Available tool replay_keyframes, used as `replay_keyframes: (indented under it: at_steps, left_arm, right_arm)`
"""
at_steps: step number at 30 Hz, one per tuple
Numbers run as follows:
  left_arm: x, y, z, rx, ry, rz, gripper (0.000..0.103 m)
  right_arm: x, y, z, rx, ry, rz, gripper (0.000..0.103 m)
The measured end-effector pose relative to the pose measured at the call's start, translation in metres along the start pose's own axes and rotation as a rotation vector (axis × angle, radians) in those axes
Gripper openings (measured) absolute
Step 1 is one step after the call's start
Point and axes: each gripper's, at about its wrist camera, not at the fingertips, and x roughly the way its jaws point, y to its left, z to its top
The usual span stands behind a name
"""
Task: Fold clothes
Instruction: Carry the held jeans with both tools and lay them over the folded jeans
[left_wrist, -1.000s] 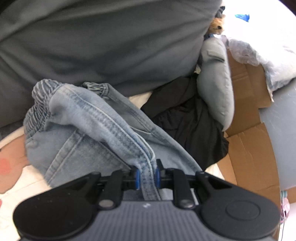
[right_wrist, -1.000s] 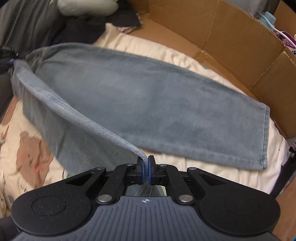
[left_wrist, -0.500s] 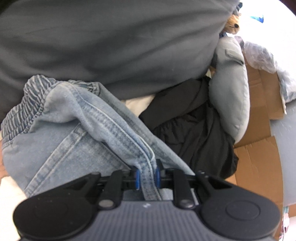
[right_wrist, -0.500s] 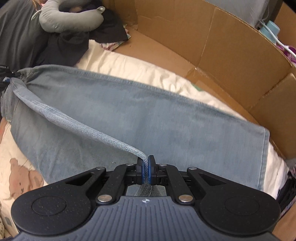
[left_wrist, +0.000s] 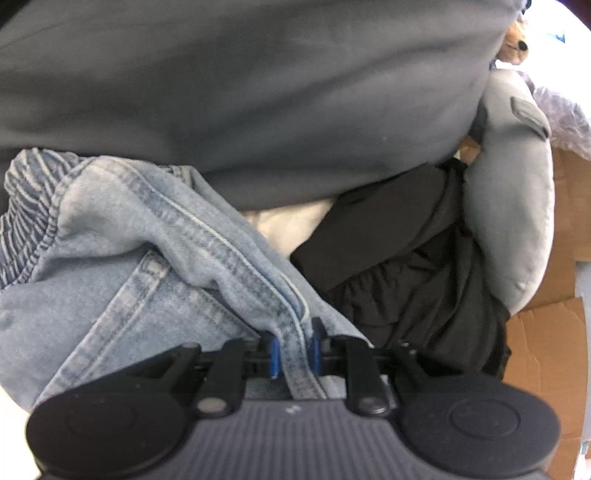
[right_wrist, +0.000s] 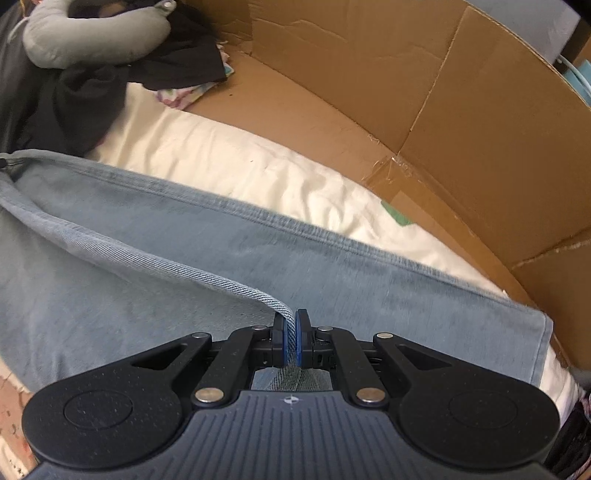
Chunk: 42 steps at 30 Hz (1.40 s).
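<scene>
No readable writing shows. The left gripper (left_wrist: 293, 349) clamps a stitched seam of the light-blue jeans (right_wrist: 332, 273), apparently near the elastic waistband (left_wrist: 26, 218); the right gripper (right_wrist: 291, 343) pinches a leg edge above the cream bedding (right_wrist: 236, 158).

Soft indoor light, blown-out glare upper right (window, perhaps); slight blur, fisheye-bent edges.

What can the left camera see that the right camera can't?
Only the left wrist view shows the jeans' stretchy waistband and a big grey cloth. Only the right wrist view shows the long jeans leg on the cream sheet and the cardboard wall. Both show jeans pinched in a gripper, the grey pillow and black clothes.
</scene>
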Motion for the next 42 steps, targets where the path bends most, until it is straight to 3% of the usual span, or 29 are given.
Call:
replay_keyframes:
  at_steps: [5,8,12,16,21,28,33,38,42]
  left_arm:
    - [0.001,-0.004,-0.005,0.031,0.021,-0.023,0.033]
    - [0.003,-0.007,-0.010,0.051,0.045,-0.046,0.034]
    - [0.003,-0.007,-0.012,0.057,0.051,-0.044,0.023]
    - [-0.001,0.001,-0.009,-0.023,0.037,-0.068,0.014]
    - [0.002,0.000,-0.003,-0.052,0.021,-0.068,0.014]
    - [0.005,0.000,0.005,-0.093,0.000,-0.068,0.014]
    - [0.008,-0.011,0.000,-0.068,0.027,-0.056,0.024]
    - [0.014,-0.029,-0.018,-0.011,0.097,-0.106,0.024]
    - [0.015,-0.034,-0.024,-0.031,0.076,-0.119,0.012]
  right_arm:
    - [0.028,0.001,0.007,-0.008,0.011,-0.048,0.002]
    - [0.044,0.000,0.006,0.008,0.008,-0.054,0.002]
    - [0.044,-0.002,0.005,0.055,-0.026,-0.048,0.002]
    - [0.034,-0.002,0.010,0.049,-0.059,-0.051,0.002]
    - [0.034,-0.003,0.023,0.059,-0.067,-0.066,0.002]
    - [0.064,-0.007,0.035,0.081,-0.032,-0.087,0.002]
    - [0.080,-0.003,0.034,0.087,-0.024,-0.110,0.002]
    - [0.078,-0.005,0.032,0.083,-0.038,-0.100,0.002]
    - [0.072,-0.007,0.031,0.094,-0.053,-0.093,0.002]
